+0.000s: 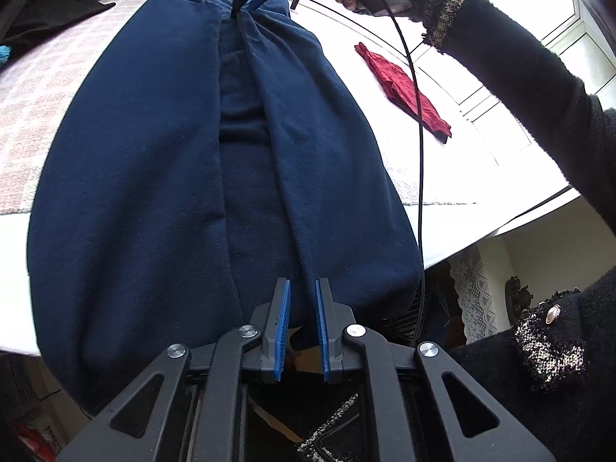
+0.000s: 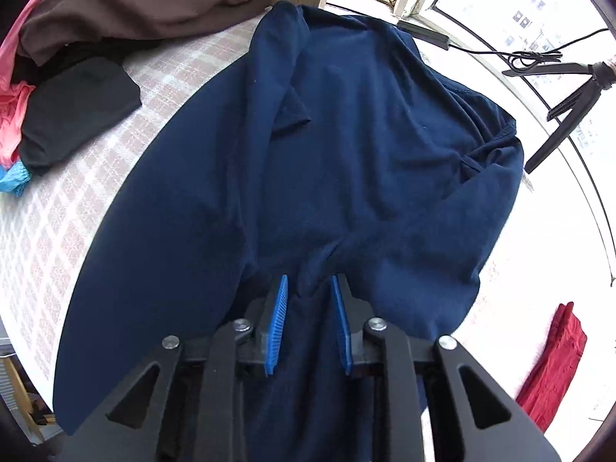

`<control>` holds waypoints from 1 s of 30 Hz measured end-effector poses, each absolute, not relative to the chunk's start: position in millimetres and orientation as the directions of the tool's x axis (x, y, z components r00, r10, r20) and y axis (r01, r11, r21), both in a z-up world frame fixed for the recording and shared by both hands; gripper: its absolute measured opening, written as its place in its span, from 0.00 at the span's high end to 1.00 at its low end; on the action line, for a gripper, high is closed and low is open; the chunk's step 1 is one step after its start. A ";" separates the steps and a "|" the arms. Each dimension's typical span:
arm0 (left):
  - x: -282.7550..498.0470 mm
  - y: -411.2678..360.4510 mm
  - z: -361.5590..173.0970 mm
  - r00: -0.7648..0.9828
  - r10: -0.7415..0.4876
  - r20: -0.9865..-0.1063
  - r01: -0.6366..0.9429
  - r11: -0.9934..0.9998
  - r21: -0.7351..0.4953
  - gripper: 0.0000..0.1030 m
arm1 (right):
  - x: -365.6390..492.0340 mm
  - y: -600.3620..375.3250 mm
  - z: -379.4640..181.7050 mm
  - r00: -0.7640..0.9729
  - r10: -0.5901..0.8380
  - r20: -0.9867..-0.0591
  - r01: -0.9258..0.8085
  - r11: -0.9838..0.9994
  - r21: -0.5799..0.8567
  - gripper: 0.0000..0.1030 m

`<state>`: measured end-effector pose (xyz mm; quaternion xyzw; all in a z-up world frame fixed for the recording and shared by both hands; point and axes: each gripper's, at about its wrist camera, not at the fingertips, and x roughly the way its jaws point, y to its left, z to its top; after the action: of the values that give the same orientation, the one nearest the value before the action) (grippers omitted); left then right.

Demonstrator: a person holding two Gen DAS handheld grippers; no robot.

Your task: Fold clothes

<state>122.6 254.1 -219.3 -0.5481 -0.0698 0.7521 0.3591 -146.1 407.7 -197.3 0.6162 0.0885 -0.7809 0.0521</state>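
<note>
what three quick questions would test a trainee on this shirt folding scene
1. The small folded cloth lying apart from the shirt is: A red, B green, C yellow.
2. True or false: the right claw has shirt fabric bunched between its fingers.
3. Fill in: the black garment lies on a ___ tablecloth.

Key: 1 A; 2 true; 3 checked.
</note>
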 end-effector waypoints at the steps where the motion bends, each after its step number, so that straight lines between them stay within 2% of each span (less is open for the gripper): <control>1: 127.5 250.9 -213.2 -0.155 0.610 -0.777 -0.472 -0.737 -0.484 0.89 | -137.1 411.5 -184.2 -0.252 0.002 -0.968 0.196 -0.979 -0.053 0.77; 5: 147.2 238.0 -189.5 -0.203 0.589 -0.782 -0.505 -0.748 -0.432 0.89 | -61.8 451.1 -120.7 -0.360 -0.235 -0.903 0.207 -0.964 0.169 0.77; 7: 156.5 228.4 -179.7 -0.220 0.596 -0.772 -0.514 -0.744 -0.428 0.84 | -13.9 473.9 -108.3 -0.401 -0.327 -0.856 0.219 -0.941 0.257 0.67; 9: 161.9 221.6 -175.7 -0.223 0.606 -0.764 -0.521 -0.736 -0.432 0.79 | 47.5 484.0 -113.4 -0.443 -0.350 -0.825 0.238 -0.933 0.268 0.63; 12: 163.3 223.0 -178.2 -0.220 0.590 -0.777 -0.528 -0.742 -0.413 0.79 | 139.0 480.6 -154.6 -0.414 -0.343 -0.843 0.249 -0.934 0.258 0.63; 16: 158.5 239.7 -190.6 -0.170 0.593 -0.787 -0.548 -0.721 -0.425 0.79 | 211.0 462.1 -196.2 -0.354 -0.345 -0.869 0.217 -0.934 0.282 0.63; 18: 158.2 255.5 -200.8 -0.141 0.568 -0.811 -0.575 -0.714 -0.400 0.79 | 230.2 457.3 -206.4 -0.347 -0.411 -0.843 0.174 -0.911 0.373 0.63; 22: 166.4 275.7 -210.8 -0.103 0.541 -0.835 -0.608 -0.698 -0.377 0.79 | 263.6 444.1 -228.0 -0.335 -0.457 -0.824 0.136 -0.889 0.437 0.63; 30: 174.5 276.5 -204.5 -0.112 0.528 -0.842 -0.605 -0.709 -0.364 0.79 | 255.4 442.1 -258.7 -0.309 -0.427 -0.850 0.093 -0.903 0.420 0.63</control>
<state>174.5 276.5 -204.5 -0.5472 0.0352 0.7449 0.3801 255.4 442.1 -258.7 0.5646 -0.1479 -0.7954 0.1633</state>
